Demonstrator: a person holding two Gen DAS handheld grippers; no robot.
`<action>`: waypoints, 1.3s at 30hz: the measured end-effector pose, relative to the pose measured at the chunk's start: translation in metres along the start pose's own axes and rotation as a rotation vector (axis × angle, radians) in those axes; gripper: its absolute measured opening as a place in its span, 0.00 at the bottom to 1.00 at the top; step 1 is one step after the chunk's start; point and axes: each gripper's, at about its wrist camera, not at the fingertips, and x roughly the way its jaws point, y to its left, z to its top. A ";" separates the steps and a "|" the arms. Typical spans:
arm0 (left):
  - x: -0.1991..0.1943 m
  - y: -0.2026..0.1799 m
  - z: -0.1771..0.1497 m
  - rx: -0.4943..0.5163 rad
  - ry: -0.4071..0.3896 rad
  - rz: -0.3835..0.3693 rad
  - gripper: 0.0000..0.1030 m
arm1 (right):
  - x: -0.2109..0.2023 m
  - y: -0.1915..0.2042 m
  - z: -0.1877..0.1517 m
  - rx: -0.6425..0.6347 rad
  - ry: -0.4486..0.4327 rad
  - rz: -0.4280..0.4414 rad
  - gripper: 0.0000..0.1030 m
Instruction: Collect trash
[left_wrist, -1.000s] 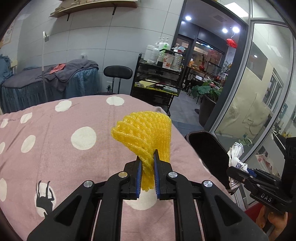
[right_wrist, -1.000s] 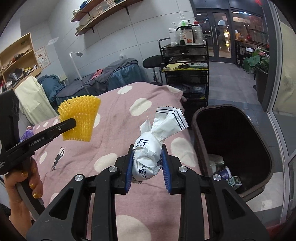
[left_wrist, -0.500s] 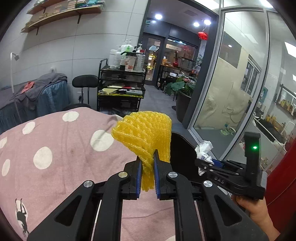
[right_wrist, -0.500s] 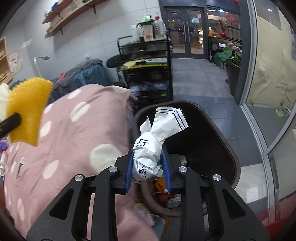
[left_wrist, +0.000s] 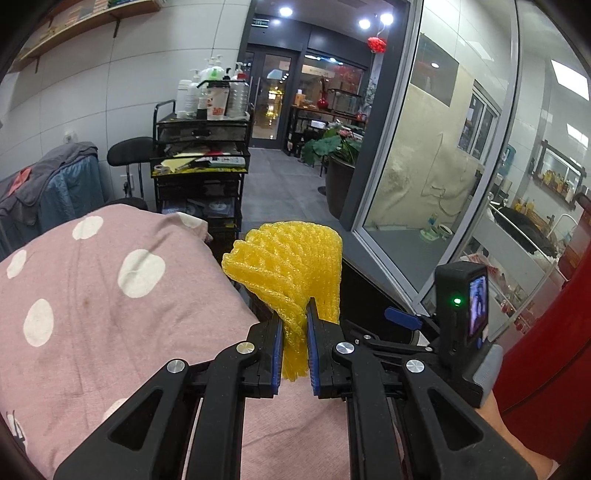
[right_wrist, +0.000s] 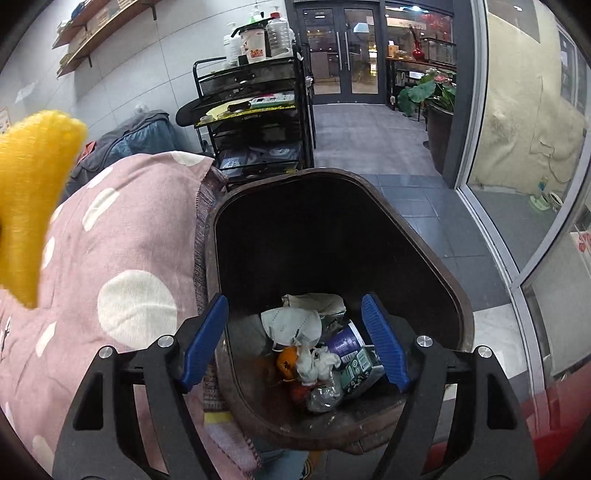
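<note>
My left gripper (left_wrist: 295, 314) is shut on a yellow foam fruit net (left_wrist: 291, 258) and holds it above the edge of the pink polka-dot bed (left_wrist: 92, 295). The net also shows at the left of the right wrist view (right_wrist: 33, 206). My right gripper (right_wrist: 295, 339) is open and empty, directly above the dark brown trash bin (right_wrist: 424, 258). In the bin lie a white wrapper (right_wrist: 295, 325), a purple cup (right_wrist: 343, 343) and other trash. The right gripper's body and camera show at the right of the left wrist view (left_wrist: 458, 321).
A black trolley (left_wrist: 203, 173) with bottles stands beyond the bed. A black stool (left_wrist: 129, 155) and a blue-covered couch (left_wrist: 55, 184) stand at the left. A potted plant (left_wrist: 340, 158) stands by the glass wall (left_wrist: 443, 166). Grey tiled floor (right_wrist: 369, 147) leads to glass doors.
My right gripper moved over the bin and opened; the white wrapper it held dropped into the bin. My left gripper carried the yellow net toward the bin side of the bed.
</note>
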 end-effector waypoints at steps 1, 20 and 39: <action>0.003 -0.002 0.000 0.000 0.006 -0.009 0.11 | -0.004 -0.002 -0.002 0.002 -0.006 0.000 0.72; 0.077 -0.053 0.020 0.111 0.104 -0.040 0.11 | -0.079 -0.018 -0.034 0.081 -0.093 -0.033 0.80; 0.105 -0.055 0.007 0.140 0.155 0.012 0.79 | -0.108 -0.028 -0.060 0.109 -0.103 -0.094 0.85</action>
